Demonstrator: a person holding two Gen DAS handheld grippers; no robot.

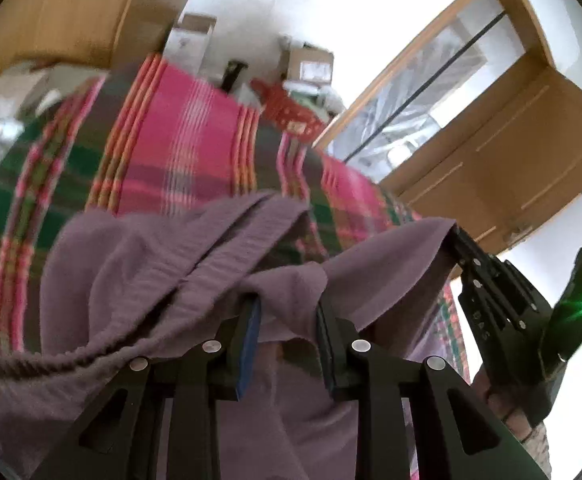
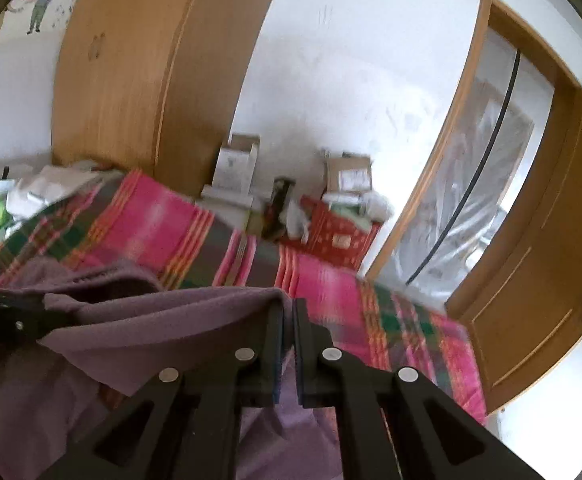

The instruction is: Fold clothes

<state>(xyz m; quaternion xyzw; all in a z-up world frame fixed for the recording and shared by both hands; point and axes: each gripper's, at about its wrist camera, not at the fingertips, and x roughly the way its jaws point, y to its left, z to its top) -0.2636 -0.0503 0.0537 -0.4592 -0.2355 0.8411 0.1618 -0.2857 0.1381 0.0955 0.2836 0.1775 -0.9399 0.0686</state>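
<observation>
Purple garment [image 1: 139, 264]: soft knit, held off the plaid bedspread [image 1: 195, 128] between both tools, sagging in folds beneath them.

Left gripper [image 1: 287, 312]: fingers stand apart with a bunched fold of the garment between them; whether the cloth is truly pinched is hard to judge through the blur.

Right gripper [image 2: 288, 320]: jaws nearly closed, clamped on an edge of the garment, which drapes leftward over one finger [image 2: 275, 332].

Bedspread: pink, green and grey stripes, covering the bed.

Background: wooden wardrobe [image 2: 131, 80], cardboard boxes [image 2: 237, 160] against the white wall, open wooden door [image 2: 551, 260] at right.
</observation>
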